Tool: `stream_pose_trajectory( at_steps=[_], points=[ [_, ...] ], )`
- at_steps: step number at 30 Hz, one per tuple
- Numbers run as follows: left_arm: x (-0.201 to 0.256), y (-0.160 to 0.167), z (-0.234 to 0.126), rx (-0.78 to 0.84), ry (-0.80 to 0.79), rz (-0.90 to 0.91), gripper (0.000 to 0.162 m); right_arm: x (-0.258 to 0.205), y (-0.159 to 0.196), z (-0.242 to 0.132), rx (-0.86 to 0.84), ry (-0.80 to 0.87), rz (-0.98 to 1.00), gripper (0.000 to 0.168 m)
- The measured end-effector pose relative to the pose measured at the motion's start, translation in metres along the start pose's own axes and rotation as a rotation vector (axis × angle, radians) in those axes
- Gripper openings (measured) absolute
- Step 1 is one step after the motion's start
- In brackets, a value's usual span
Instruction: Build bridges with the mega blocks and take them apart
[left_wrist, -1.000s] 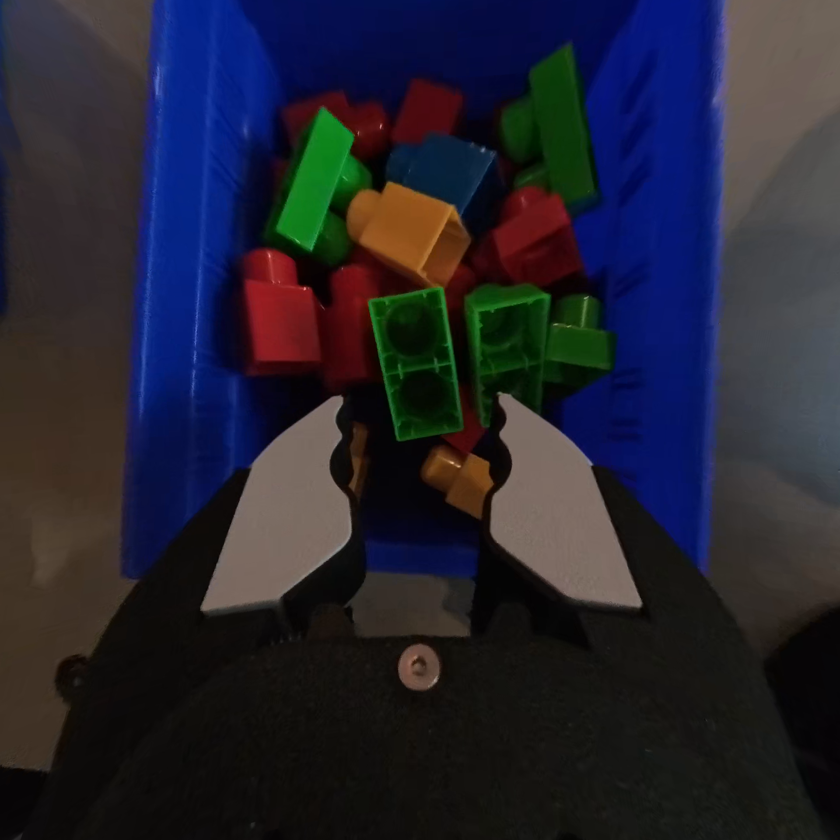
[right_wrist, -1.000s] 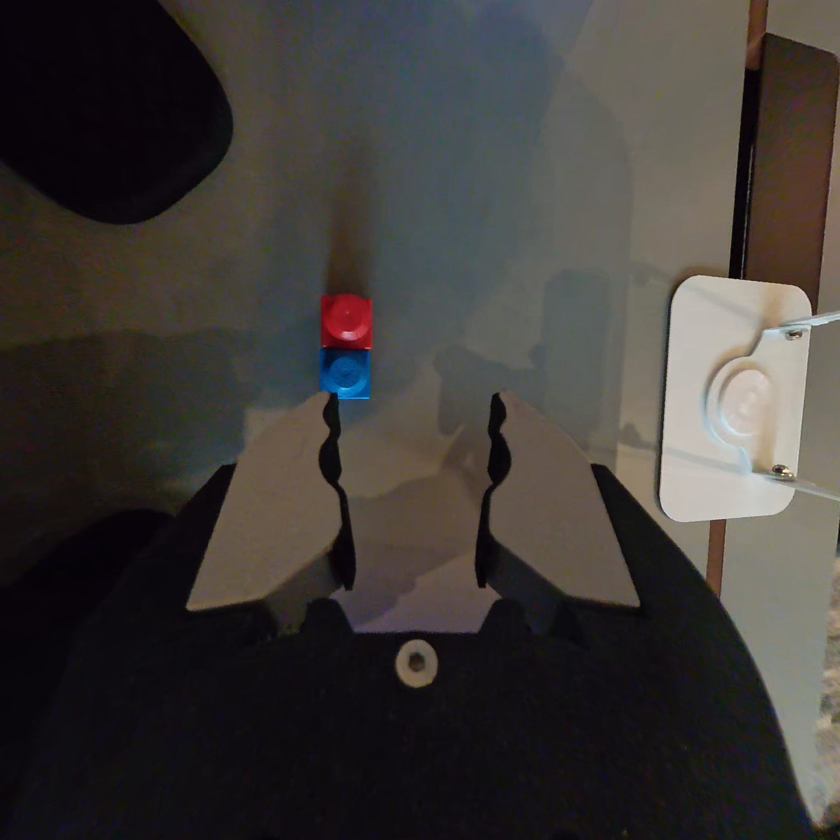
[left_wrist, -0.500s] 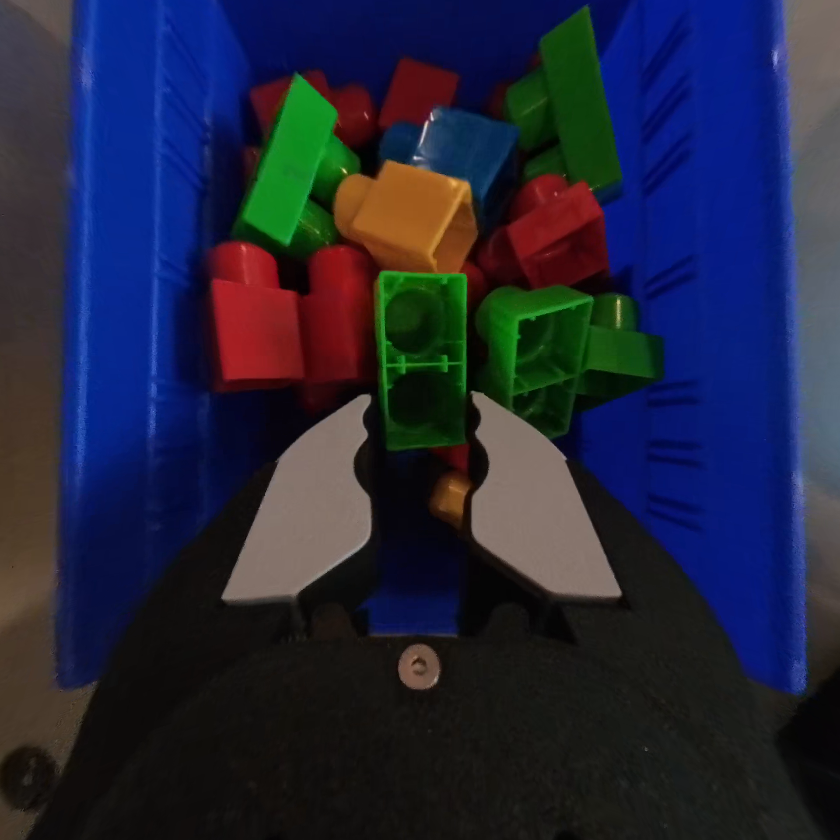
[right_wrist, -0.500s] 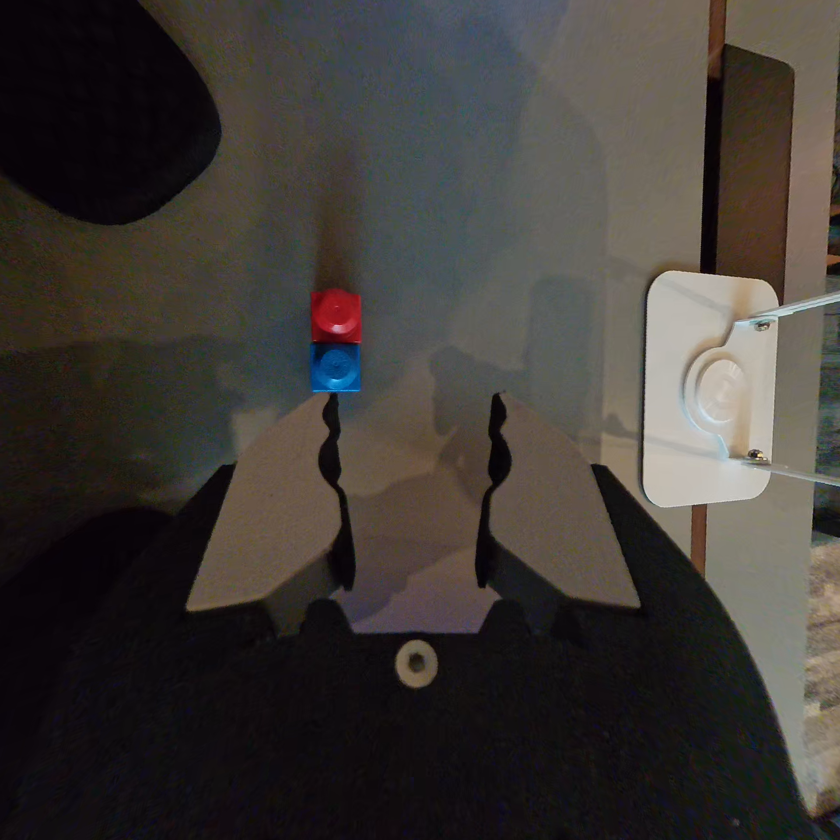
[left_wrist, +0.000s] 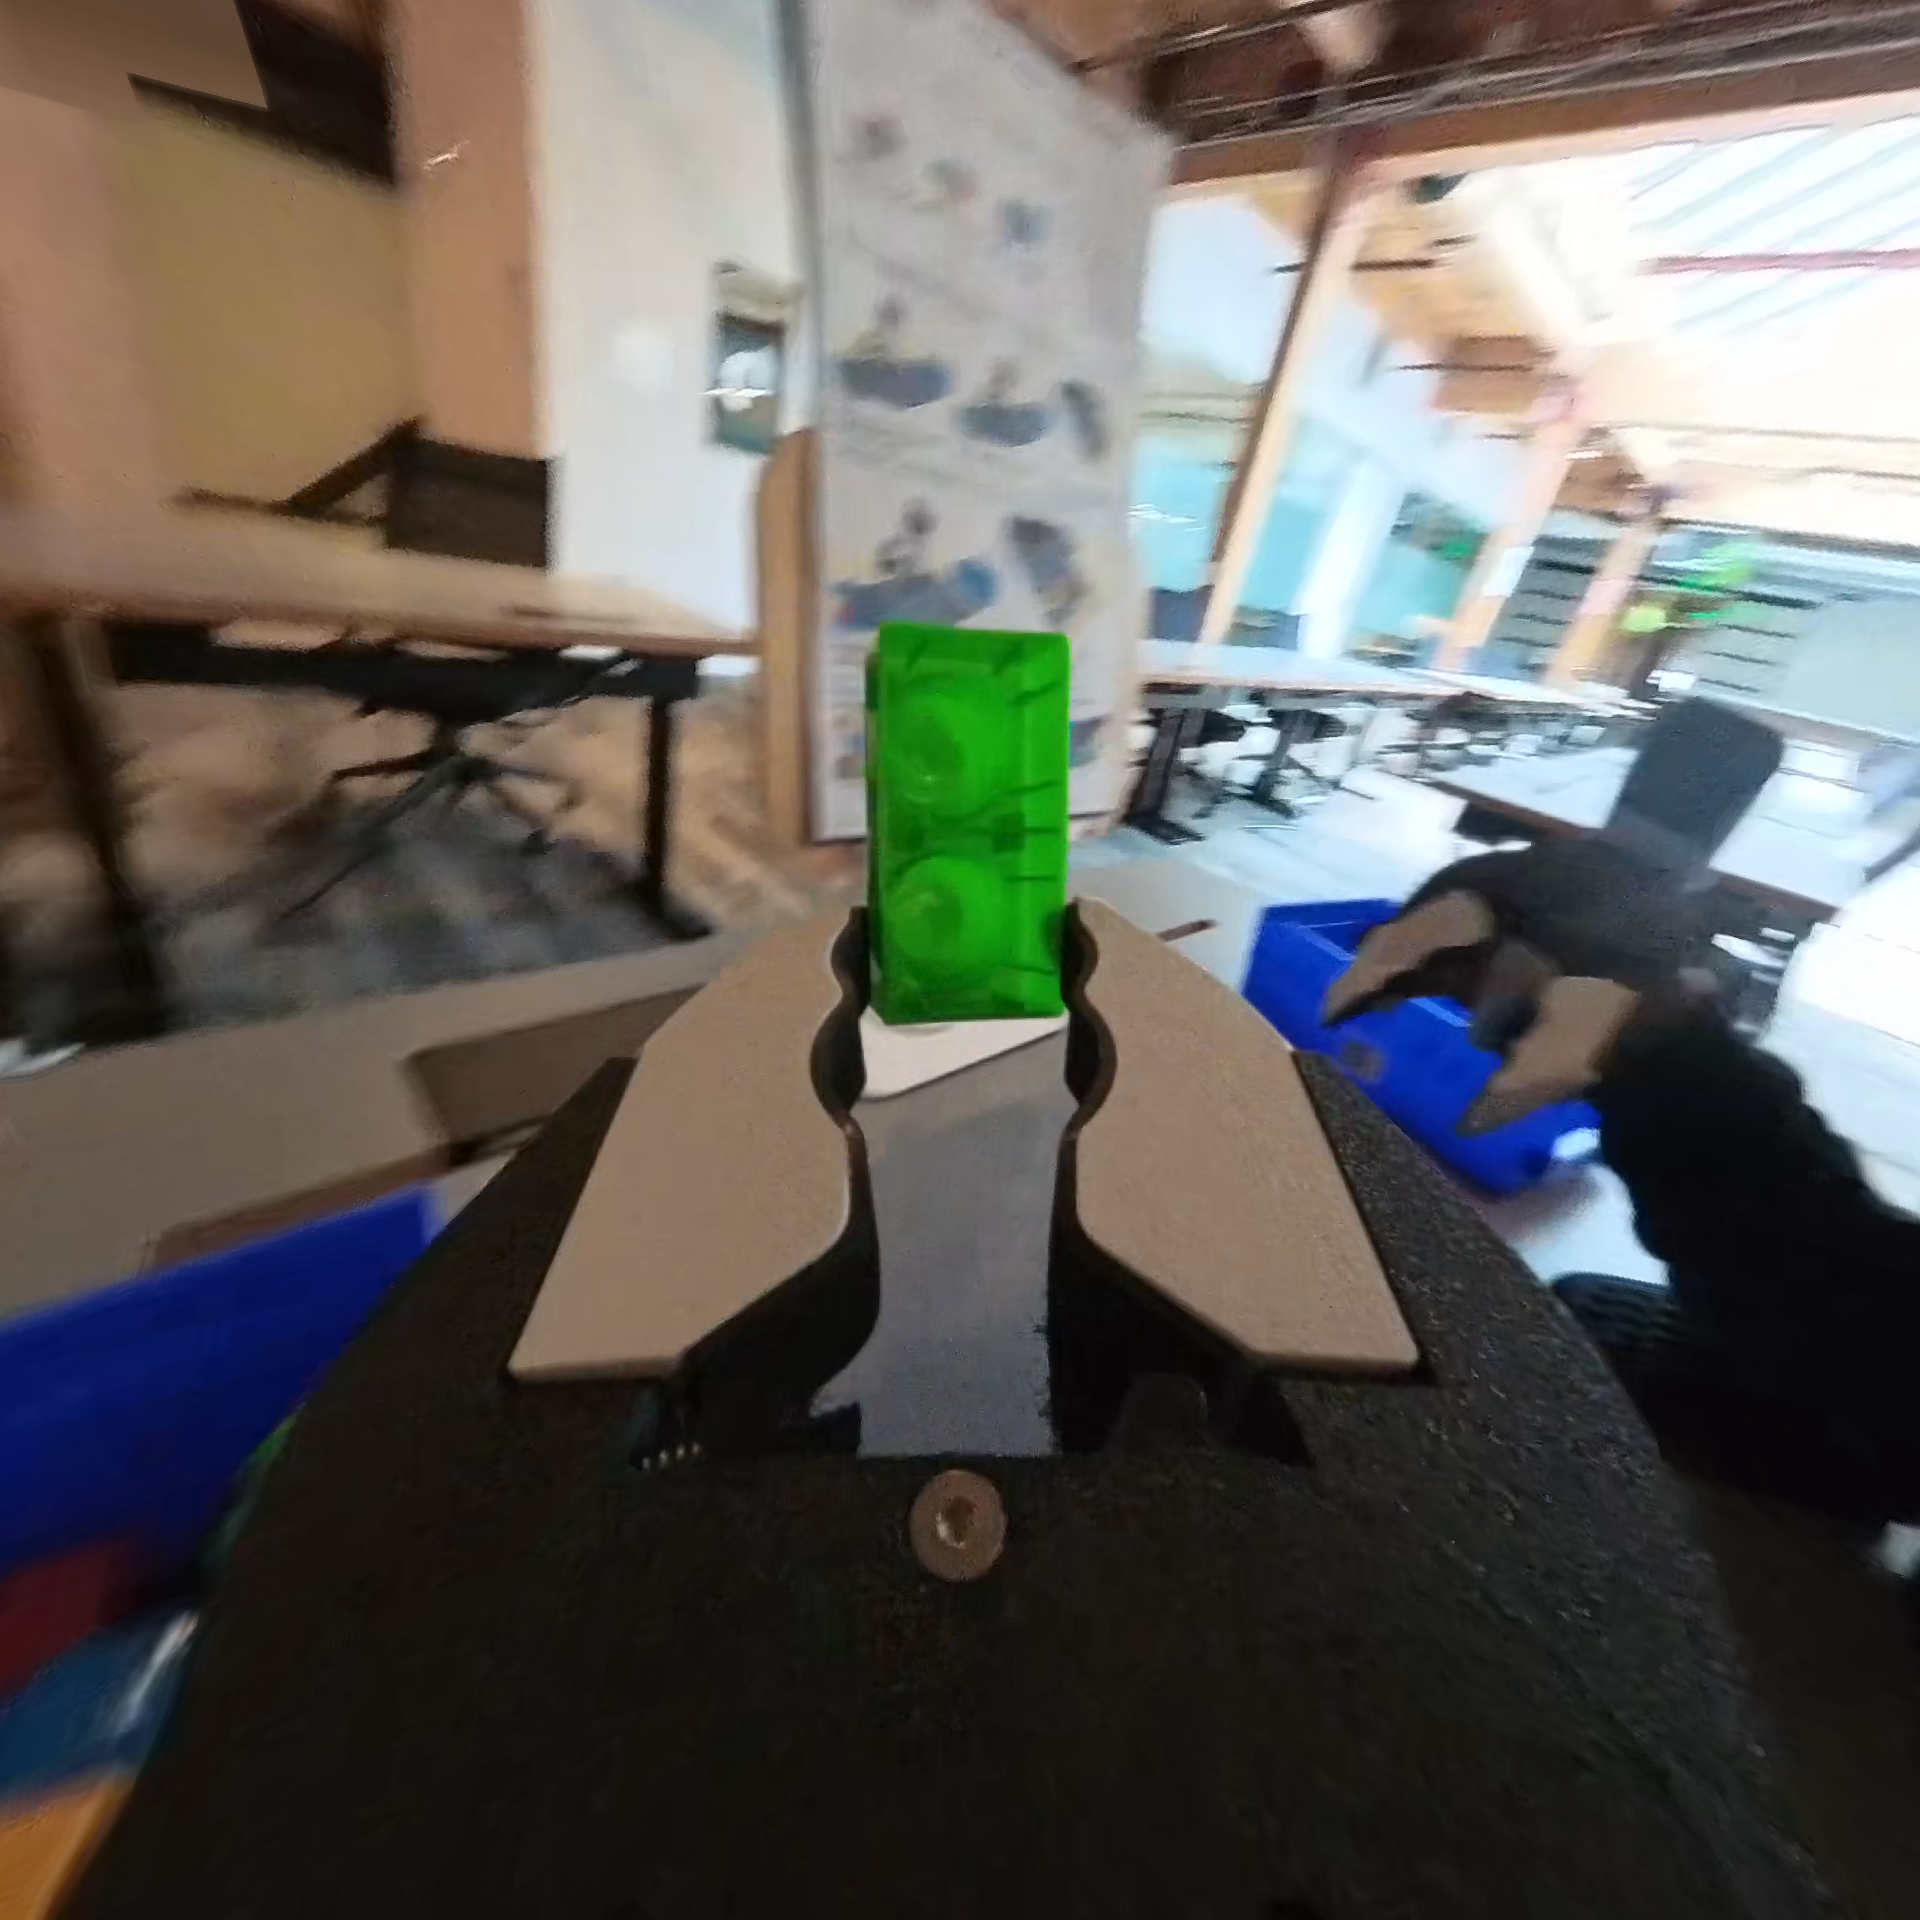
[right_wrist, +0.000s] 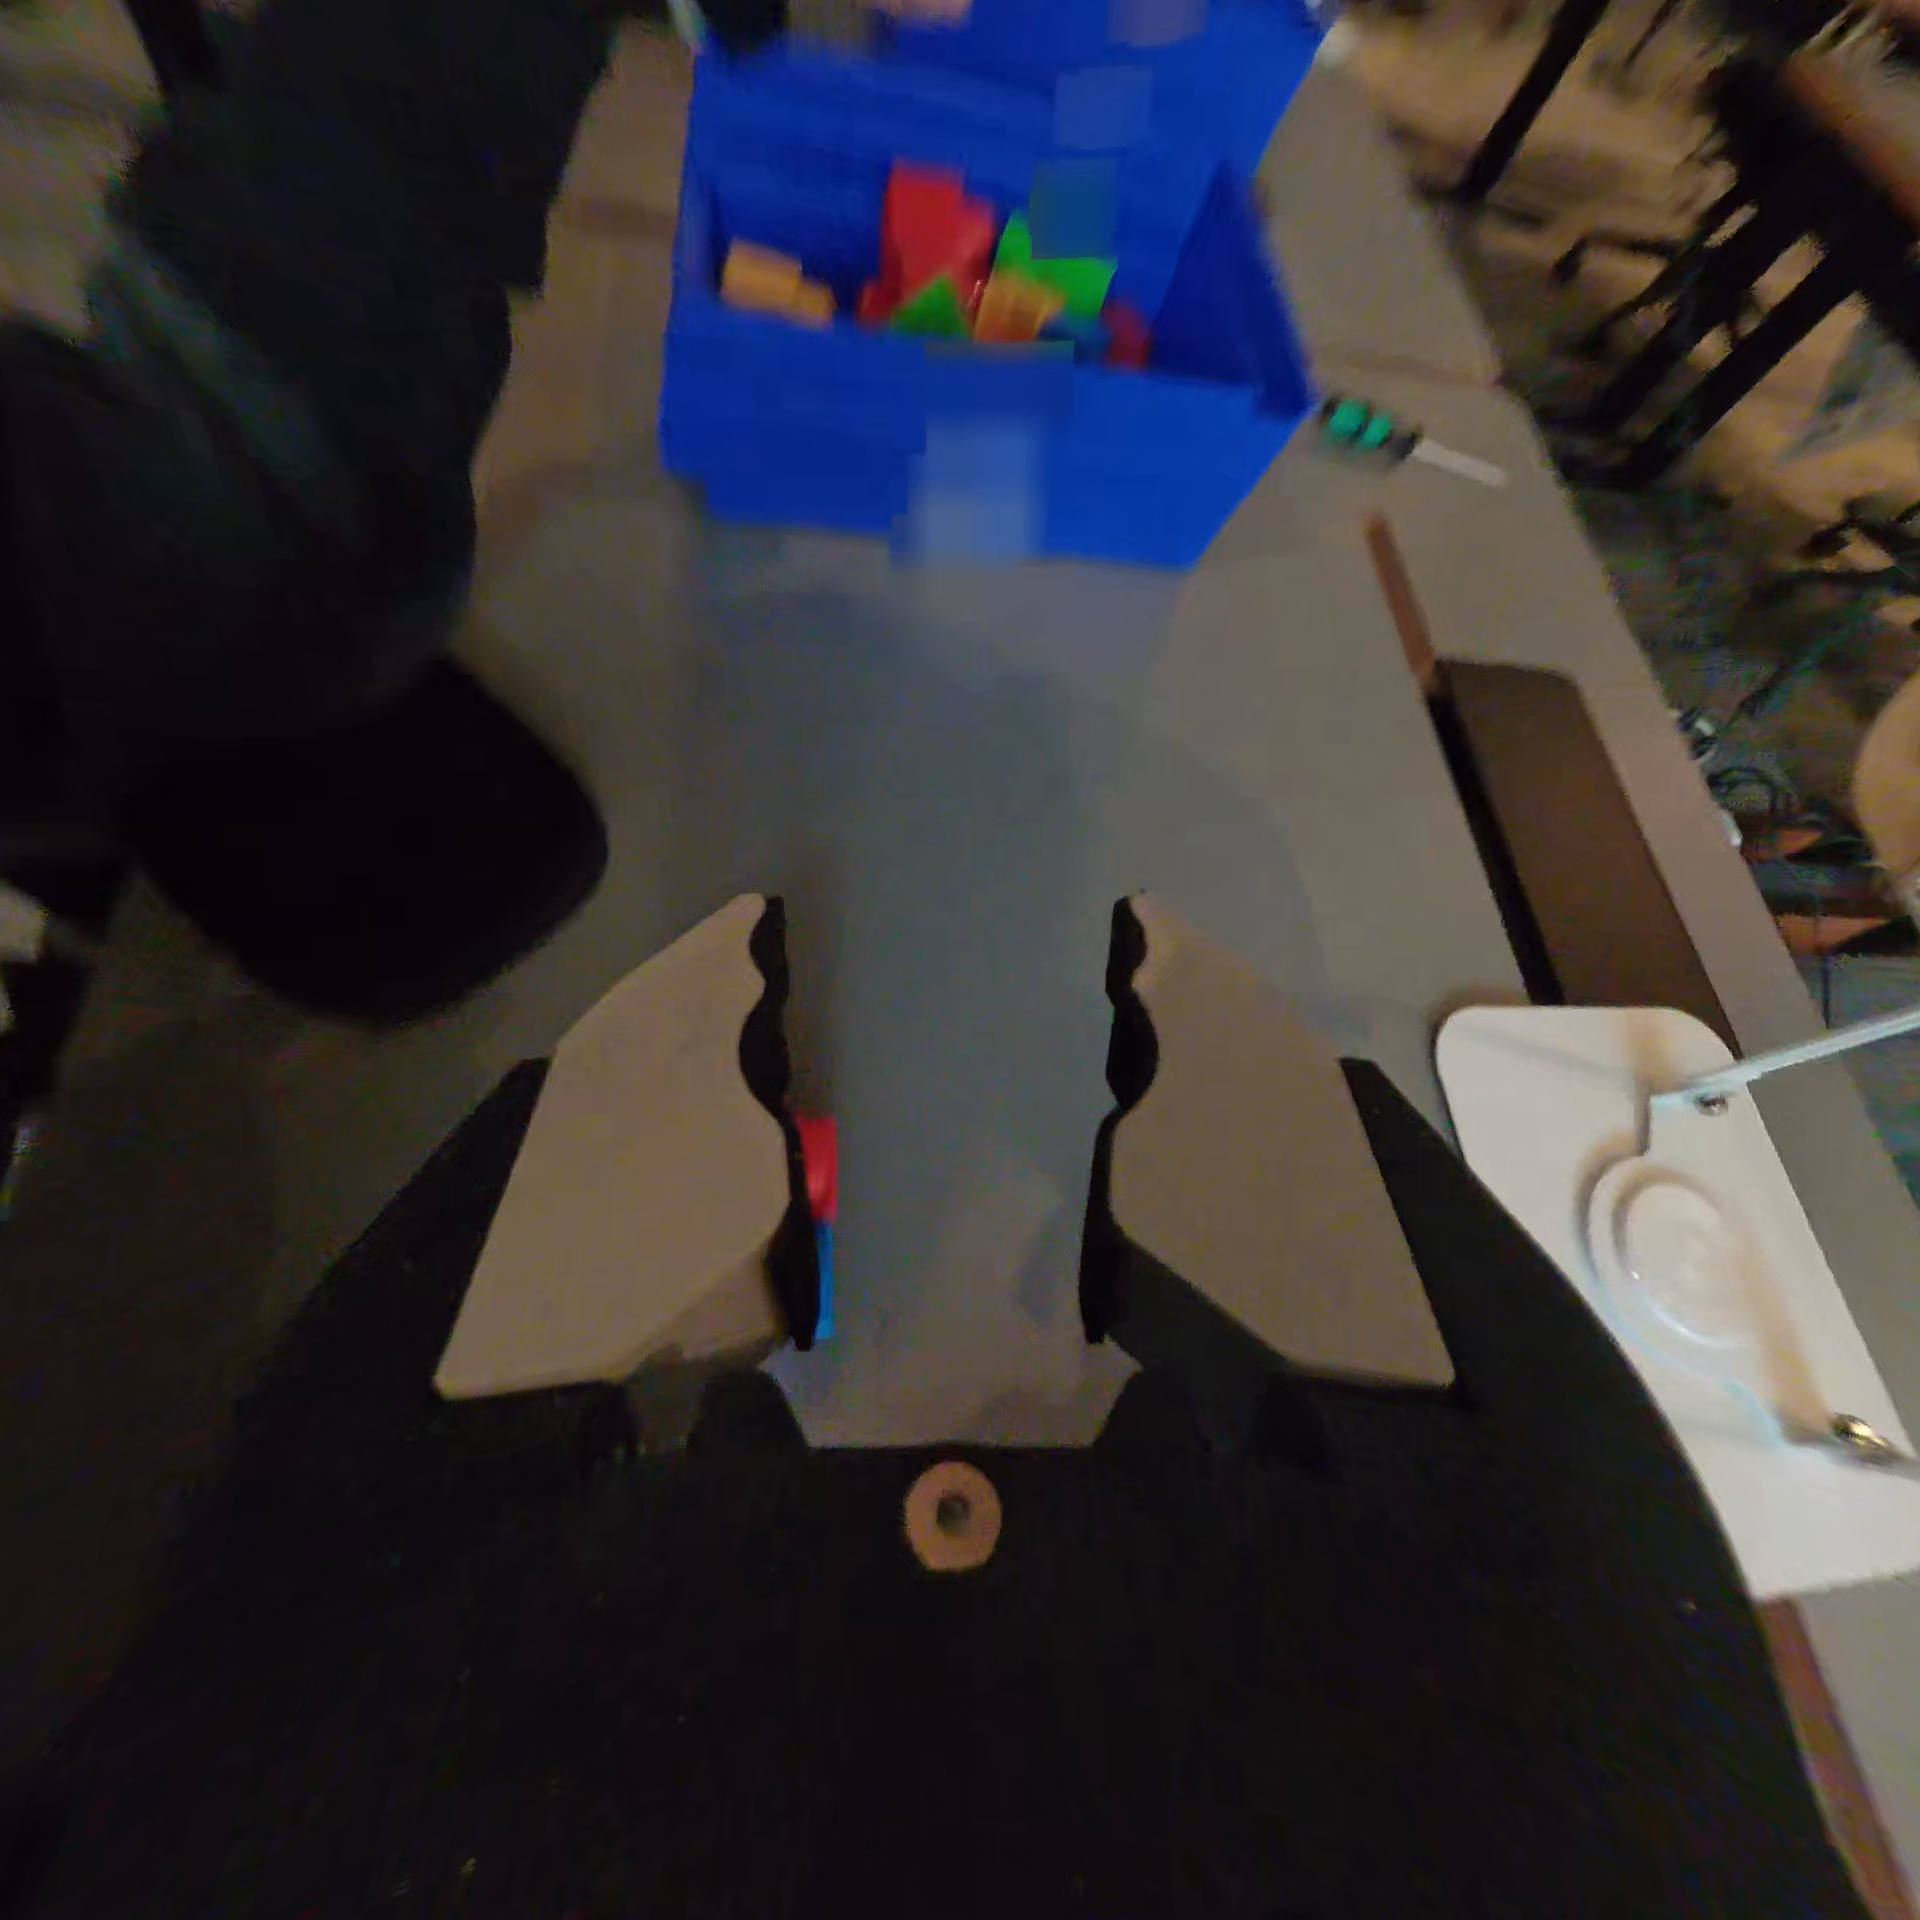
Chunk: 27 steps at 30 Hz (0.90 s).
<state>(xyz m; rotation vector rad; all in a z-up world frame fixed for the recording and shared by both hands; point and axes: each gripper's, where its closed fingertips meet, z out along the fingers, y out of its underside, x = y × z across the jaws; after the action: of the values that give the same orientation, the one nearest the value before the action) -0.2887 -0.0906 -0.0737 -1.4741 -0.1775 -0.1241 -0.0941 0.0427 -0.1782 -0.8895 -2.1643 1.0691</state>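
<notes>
1. Left wrist view: the left claw (left_wrist: 964, 961) grips a green two-stud block (left_wrist: 968, 821) by its lower end, and the block stands up out of the fingertips, raised clear of everything, with a blurred room behind it. A blue bin (left_wrist: 1361, 1023) sits on the counter (left_wrist: 1558, 1216) ahead to the right, and the right claw (left_wrist: 1455, 1023) hangs in front of it, its jaws apart. A second patch of blue at the lower left is probably another bin, too blurred to be sure.

2. Right wrist view: the right claw (right_wrist: 948, 914) is spread wide and holds nothing. Just inside its left finger a red block (right_wrist: 821, 1158) and a blue block (right_wrist: 824, 1273) stand touching on the counter (right_wrist: 935, 727), mostly hidden by the finger. The blue bin (right_wrist: 831, 416) of mixed blocks sits towards the far edge, and a white plate (right_wrist: 1621, 1247) lies at the right edge.

3. Step in hand, as I judge it: building, with the green block being carried to the red and blue pair.

4. Next move calls for turning the block's hollow side down, lining it up over the studs and pressing squarely; the free claw could steady the pair.
</notes>
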Motion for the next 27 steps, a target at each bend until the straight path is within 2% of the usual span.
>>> stream_pose_trajectory(
  at_steps=[4, 7, 11, 15, 20, 23, 27],
  points=[
    [0.077, -0.009, 0.057, 0.051, 0.33, 0.004, 0.035, 0.018, -0.027, -0.009, 0.197, 0.071, 0.122, 0.062],
    [0.128, -0.002, 0.09, 0.052, 0.545, -0.045, 0.035, 0.026, -0.047, -0.025, 0.355, 0.098, 0.156, 0.067],
    [0.175, 0.012, 0.12, 0.053, 0.711, -0.109, 0.035, 0.042, -0.075, -0.056, 0.664, 0.094, 0.316, 0.071],
    [0.205, 0.034, 0.138, -0.012, 0.804, -0.144, 0.035, 0.042, -0.092, -0.084, 0.899, -0.039, 0.447, 0.067],
    [0.22, 0.042, 0.145, -0.031, 0.839, -0.159, 0.035, 0.035, -0.093, -0.084, 0.878, -0.072, 0.408, 0.059],
    [0.222, 0.045, 0.145, -0.042, 0.848, -0.156, 0.035, 0.028, -0.094, -0.083, 0.861, -0.073, 0.349, 0.033],
    [0.222, 0.056, 0.14, -0.106, 0.833, -0.043, 0.038, 0.024, -0.087, -0.078, 0.754, -0.034, 0.258, 0.033]
  ],
)
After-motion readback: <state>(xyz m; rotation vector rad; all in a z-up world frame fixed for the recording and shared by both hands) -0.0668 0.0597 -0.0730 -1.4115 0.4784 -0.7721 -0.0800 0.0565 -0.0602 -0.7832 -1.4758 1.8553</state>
